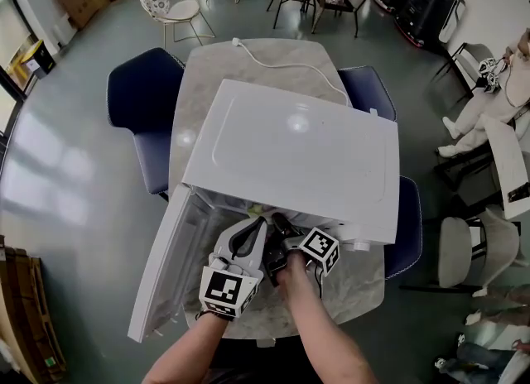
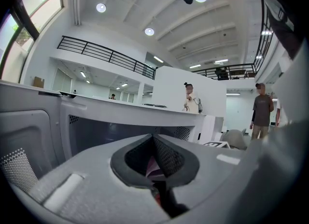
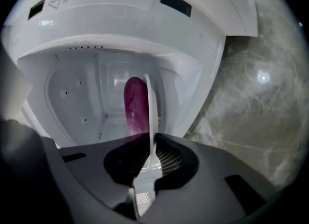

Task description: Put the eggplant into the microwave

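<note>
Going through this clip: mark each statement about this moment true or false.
1. The microwave has its door open. True.
2. The eggplant lies on the table beside the microwave. False: it is up at the right gripper, against the open cavity.
3. The right gripper is closed on a thin white piece. True.
4. The microwave stands on the floor. False: it stands on the marble table.
5. A white cord runs across the table behind the microwave. True.
</note>
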The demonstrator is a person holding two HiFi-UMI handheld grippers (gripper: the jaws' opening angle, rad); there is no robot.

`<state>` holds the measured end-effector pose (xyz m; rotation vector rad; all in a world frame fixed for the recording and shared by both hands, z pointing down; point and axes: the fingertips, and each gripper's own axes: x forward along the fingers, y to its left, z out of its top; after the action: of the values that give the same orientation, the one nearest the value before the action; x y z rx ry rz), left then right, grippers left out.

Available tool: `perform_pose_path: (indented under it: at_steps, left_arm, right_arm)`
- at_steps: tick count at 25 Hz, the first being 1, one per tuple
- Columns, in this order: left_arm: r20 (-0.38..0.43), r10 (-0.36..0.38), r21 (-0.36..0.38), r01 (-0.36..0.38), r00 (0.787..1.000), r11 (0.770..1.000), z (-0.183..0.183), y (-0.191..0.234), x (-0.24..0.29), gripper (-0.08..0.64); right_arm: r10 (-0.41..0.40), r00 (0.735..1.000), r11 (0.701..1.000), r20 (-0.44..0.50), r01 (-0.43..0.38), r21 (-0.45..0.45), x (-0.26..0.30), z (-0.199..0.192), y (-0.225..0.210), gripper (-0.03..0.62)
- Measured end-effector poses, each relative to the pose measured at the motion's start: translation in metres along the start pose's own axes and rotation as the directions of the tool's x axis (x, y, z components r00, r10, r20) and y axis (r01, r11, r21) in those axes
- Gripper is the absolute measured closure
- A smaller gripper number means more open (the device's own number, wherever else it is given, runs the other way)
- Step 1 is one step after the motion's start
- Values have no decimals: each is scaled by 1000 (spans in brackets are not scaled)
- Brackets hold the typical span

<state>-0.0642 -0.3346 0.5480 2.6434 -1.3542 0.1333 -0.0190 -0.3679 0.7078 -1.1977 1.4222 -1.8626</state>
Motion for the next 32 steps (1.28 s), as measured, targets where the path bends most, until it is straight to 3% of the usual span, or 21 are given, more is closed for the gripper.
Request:
perform_pose_path:
  at_steps: [4,7,13,16,18,22,26,30,32]
  left_arm:
    - [-2,-1,4,1,1000,1000,-1,-1,-1,554]
    - [-1,2,3,-2,1000,1000,-1,1,-2,554]
    - [1,1,-1,-1,1000,1000,1,2,-5,555]
    - [-1,3,-3,-3,1000,1000,-1,4,-6,554]
    - [-2,4,-3,-4,1000,1000,-2,5,-6,554]
    - [-2,8,-4,-8,1000,1000,-3,9,-7,555]
    - [-3,10,-7,-10,1000,1000,-4,12,-8,554]
    - [-3,10,-10,-10,1000,1000,-4,14,-9,554]
    - [-4,8,-9,-8,1000,1000,-3,13,-9,554]
  right_arm:
    - [16,1000,1000,-9,-16,-15,0,2,5,558]
    - [13,1000,1000,-22,-13,-11,-3,-4,6,499]
    - [-2,999,1000,-43,2,-3,-11,-13,5,485]
    - [11,998,1000,-59,-10,19,-9,-14,4,486]
    - [14,997,999,-78,-12,34,-4,-16,6,545]
    - [15,993,998,-117,-8,65,0,-23,1,538]
    - [19,989,997,-144,-8,81,0,-31,-5,480]
    - [33,987,997,-160,-23,67,-6,-36,3,485]
    - [18,989,998,-150,-8,66,-6,-35,1,523]
